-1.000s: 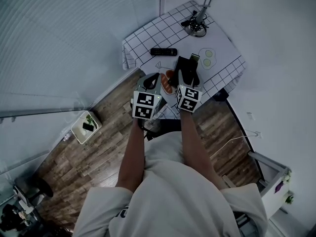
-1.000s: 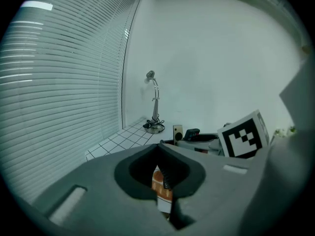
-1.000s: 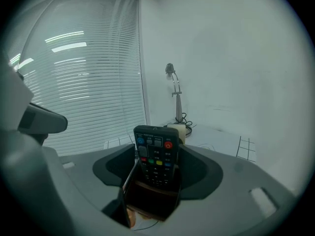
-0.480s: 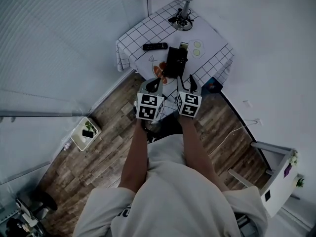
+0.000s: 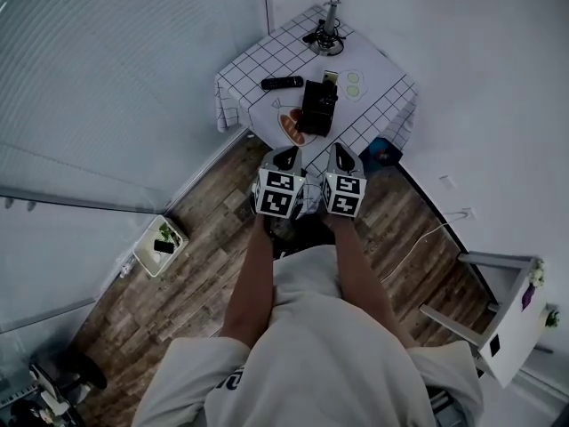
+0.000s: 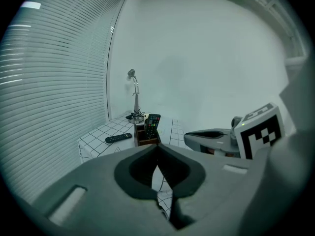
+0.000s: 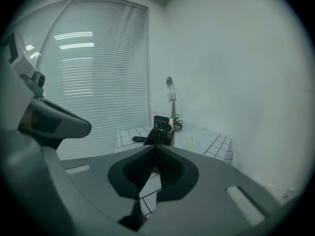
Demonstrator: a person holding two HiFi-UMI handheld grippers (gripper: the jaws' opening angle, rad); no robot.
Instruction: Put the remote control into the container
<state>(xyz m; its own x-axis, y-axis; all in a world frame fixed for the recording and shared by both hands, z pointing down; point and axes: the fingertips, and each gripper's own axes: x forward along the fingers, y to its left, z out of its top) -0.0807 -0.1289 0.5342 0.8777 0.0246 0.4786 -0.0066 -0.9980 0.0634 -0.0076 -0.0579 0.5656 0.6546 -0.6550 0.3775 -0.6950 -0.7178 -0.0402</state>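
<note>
A black remote control (image 5: pixel 322 90) stands upright in a dark container (image 5: pixel 316 112) on the checked table (image 5: pixel 249 69); its coloured buttons face both gripper views (image 6: pixel 152 124) (image 7: pixel 161 124). A second black remote (image 5: pixel 281 83) lies flat to the left of the container. My left gripper (image 5: pixel 286 155) and right gripper (image 5: pixel 339 153) hang side by side over the floor, short of the table's near corner. Both are shut and empty. The right gripper's jaws (image 7: pixel 156 147) have just been closing, with nothing between them. The left gripper's tips (image 6: pixel 157 147) meet too.
A metal stand with coiled cables (image 5: pixel 328 36) sits at the table's far corner. Fried eggs (image 5: pixel 354 83) and orange food (image 5: pixel 291 125) mark the cloth. A white box with a plant (image 5: pixel 158 240) stands on the wooden floor at left, a white chair (image 5: pixel 498 323) at right.
Both grippers have drawn back from the table toward the person. The right gripper, open at the container a second ago, has shut empty. The remote stays standing in the container.
</note>
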